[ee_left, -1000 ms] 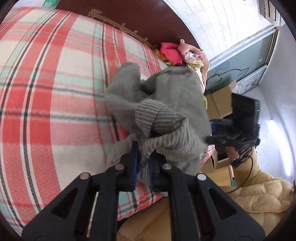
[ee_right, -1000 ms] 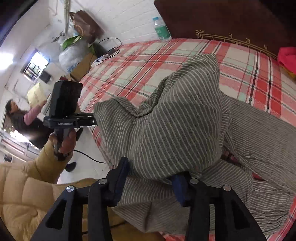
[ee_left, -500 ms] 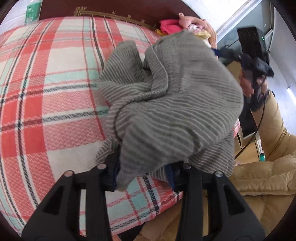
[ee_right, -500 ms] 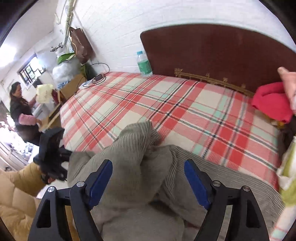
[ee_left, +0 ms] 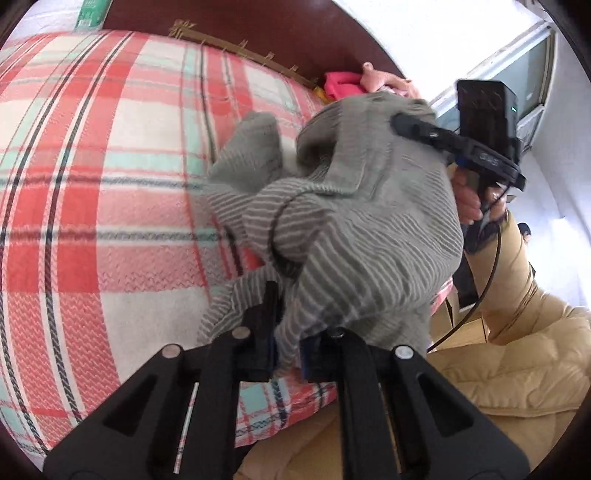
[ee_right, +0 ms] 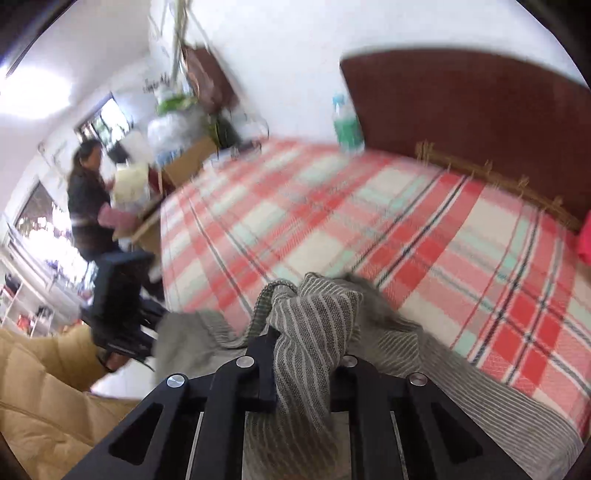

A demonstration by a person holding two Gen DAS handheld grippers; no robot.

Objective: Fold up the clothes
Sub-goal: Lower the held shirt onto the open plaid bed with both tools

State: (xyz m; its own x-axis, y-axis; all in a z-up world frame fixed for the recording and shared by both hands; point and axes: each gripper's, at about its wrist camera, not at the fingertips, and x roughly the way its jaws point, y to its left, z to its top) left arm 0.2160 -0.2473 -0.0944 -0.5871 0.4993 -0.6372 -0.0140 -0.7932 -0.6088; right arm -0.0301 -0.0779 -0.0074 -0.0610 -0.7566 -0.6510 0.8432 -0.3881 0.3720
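On the far left I see the red, cream and mint plaid bedspread (ee_left: 110, 206) running up to the dark wooden headboard (ee_left: 258, 29). Moving right, my left gripper (ee_left: 288, 354) has just been closing, and its jaws now pinch a fold of the grey striped garment (ee_left: 354, 229), which bunches up in a crumpled heap above the fingers at the near edge of the bed. Further right, my right hand (ee_left: 471, 195) holds the other gripper's handle just beside that heap, in a tan padded sleeve (ee_left: 517, 332).

In the right wrist view, a person in dark clothing (ee_right: 88, 199) stands at the far left of the room. My right gripper (ee_right: 303, 369) has also just been closing; it is clamped on a twisted bundle of the grey striped garment (ee_right: 314, 332), and the rest of the cloth lies spread over the bedspread (ee_right: 406, 229) to the right. A green-labelled bottle (ee_right: 345, 125) stands beside the headboard (ee_right: 461, 103).
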